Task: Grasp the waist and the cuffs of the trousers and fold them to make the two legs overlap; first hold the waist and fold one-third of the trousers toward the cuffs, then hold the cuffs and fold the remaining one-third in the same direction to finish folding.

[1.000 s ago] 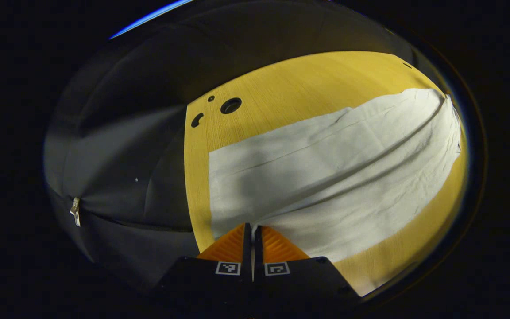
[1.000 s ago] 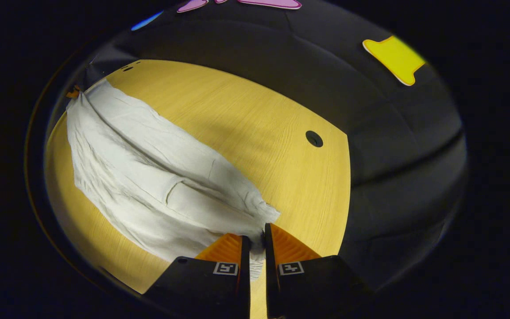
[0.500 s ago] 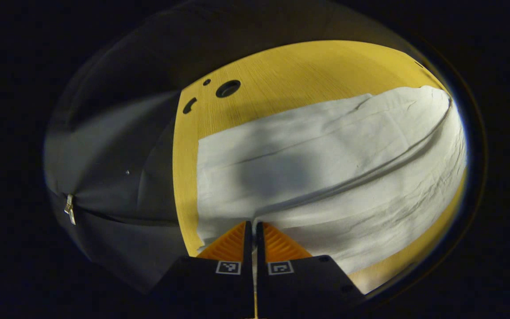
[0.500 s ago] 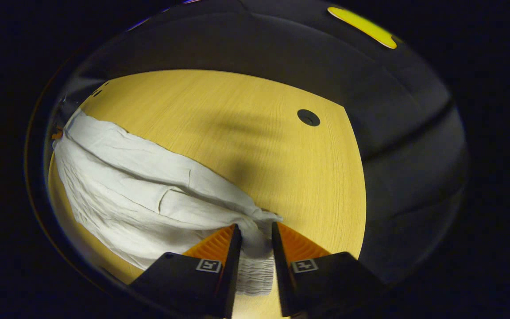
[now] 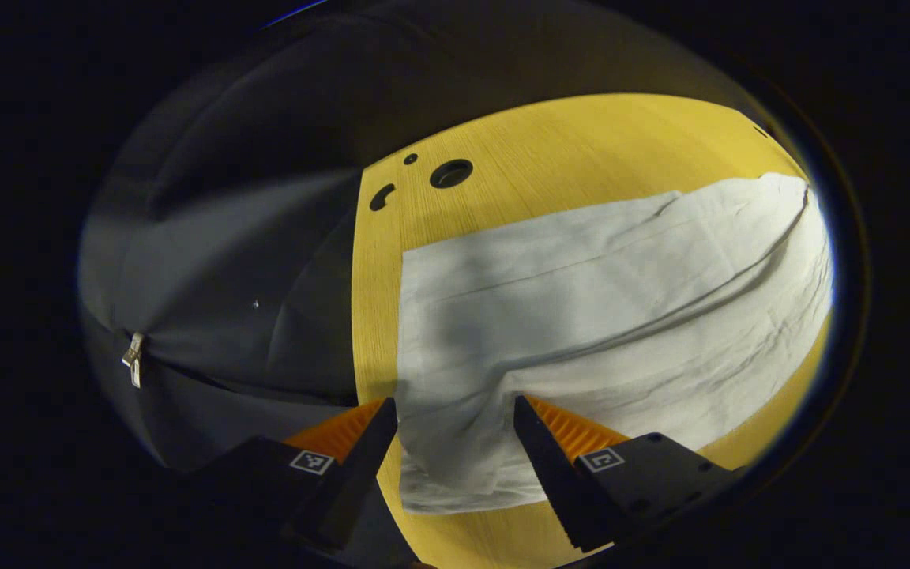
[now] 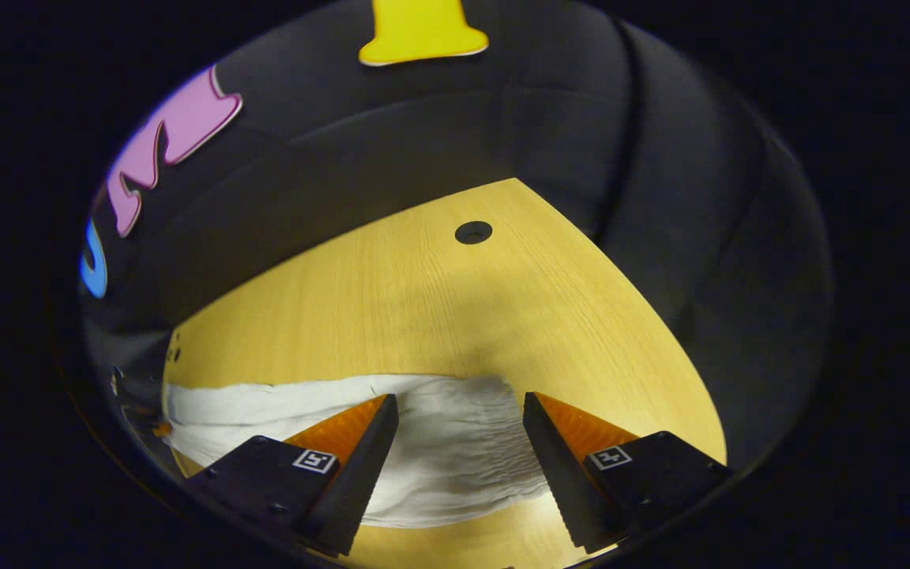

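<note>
White trousers [image 5: 605,316] lie flat on a yellow wooden table [image 5: 550,150], the two legs laid one over the other. In the left gripper view the cuff end [image 5: 455,466] rests on the table between the fingers of my left gripper [image 5: 455,411], which stands open just above it. In the right gripper view the gathered waist [image 6: 455,450] of the trousers [image 6: 281,407] lies on the table [image 6: 423,308], and my right gripper [image 6: 461,403] is open over it, with no finger pressing the cloth.
A round hole [image 5: 451,173] and two smaller cut-outs pierce the table's near-left corner in the left gripper view. A single round hole [image 6: 473,232] sits near the far corner in the right gripper view. Black cloth walls surround the table.
Both grippers were shut on the trousers, left on the cuffs, right on the waist. Both have opened and let the cloth drop flat. The right gripper has tilted up and swung round.
</note>
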### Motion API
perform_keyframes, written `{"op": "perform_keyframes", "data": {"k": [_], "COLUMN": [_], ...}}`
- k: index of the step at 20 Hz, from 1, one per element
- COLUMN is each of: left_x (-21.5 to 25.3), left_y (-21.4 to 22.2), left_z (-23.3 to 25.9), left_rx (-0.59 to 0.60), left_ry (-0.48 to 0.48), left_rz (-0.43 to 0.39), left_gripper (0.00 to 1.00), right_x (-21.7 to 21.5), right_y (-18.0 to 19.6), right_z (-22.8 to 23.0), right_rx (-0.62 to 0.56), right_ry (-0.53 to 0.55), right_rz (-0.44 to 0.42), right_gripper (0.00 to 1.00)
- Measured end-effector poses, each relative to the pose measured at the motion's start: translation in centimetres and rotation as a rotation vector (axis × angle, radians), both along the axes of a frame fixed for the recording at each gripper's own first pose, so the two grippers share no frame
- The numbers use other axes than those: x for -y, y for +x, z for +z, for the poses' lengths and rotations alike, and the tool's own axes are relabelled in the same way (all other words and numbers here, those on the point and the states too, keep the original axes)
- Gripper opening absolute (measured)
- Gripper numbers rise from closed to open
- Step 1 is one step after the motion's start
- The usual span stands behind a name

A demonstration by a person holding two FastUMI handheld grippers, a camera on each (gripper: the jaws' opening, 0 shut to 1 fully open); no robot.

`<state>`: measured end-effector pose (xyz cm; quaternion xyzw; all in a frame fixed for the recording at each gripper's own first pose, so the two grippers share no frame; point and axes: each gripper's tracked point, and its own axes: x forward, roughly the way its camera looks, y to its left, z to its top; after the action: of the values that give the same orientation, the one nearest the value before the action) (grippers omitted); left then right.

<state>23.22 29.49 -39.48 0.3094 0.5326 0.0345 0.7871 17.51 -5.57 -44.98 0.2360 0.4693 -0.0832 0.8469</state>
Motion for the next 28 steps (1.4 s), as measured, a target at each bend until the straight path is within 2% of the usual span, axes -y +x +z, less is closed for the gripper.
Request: {"op": "perform_keyframes", "data": {"k": [4, 9, 13, 16, 19, 22, 26, 27, 28], "left_x": [1.5, 3.1, 3.7, 4.4, 4.7, 5.6, 6.3, 6.5, 6.6], "left_y": [-0.5, -2.8, -5.5, -8.0, -9.5, -10.7, -11.1, -11.2, -11.2], "left_z": [2.4, 4.3, 4.8, 4.1, 3.4, 2.2, 0.0, -0.5, -0.9], "left_rx": [0.107, 0.222, 0.295, 0.284, 0.288, 0.285, 0.272, 0.273, 0.270], "left_ry": [-0.066, -0.171, -0.273, -0.371, -0.441, -0.548, -0.675, -0.707, -0.730], "left_rz": [0.007, 0.096, 0.210, 0.315, 0.407, 0.520, 0.657, 0.697, 0.727], "left_gripper": [0.96, 0.96, 0.96, 0.97, 0.96, 0.96, 0.96, 0.91, 0.95], "right_x": [0.6, 1.0, 0.0, -0.5, -1.5, -1.5, -1.2, -1.0, -0.9], "right_y": [-2.7, -6.8, -8.2, -9.2, -9.6, -7.6, -6.2, -6.3, -6.7], "right_z": [0.8, -0.2, -1.9, -3.1, -4.7, -4.5, -5.1, -5.2, -5.6], "right_rx": [0.015, -0.016, -0.036, -0.052, -0.073, -0.016, -0.014, -0.017, -0.036], "right_ry": [0.034, 0.039, 0.111, 0.180, 0.216, 0.257, 0.297, 0.296, 0.291], "right_rz": [-0.157, -0.238, -0.336, -0.421, -0.447, -0.494, -0.585, -0.609, -0.624], "right_gripper": [0.99, 0.99, 0.99, 0.99, 0.98, 0.99, 0.98, 0.97, 0.94]}}
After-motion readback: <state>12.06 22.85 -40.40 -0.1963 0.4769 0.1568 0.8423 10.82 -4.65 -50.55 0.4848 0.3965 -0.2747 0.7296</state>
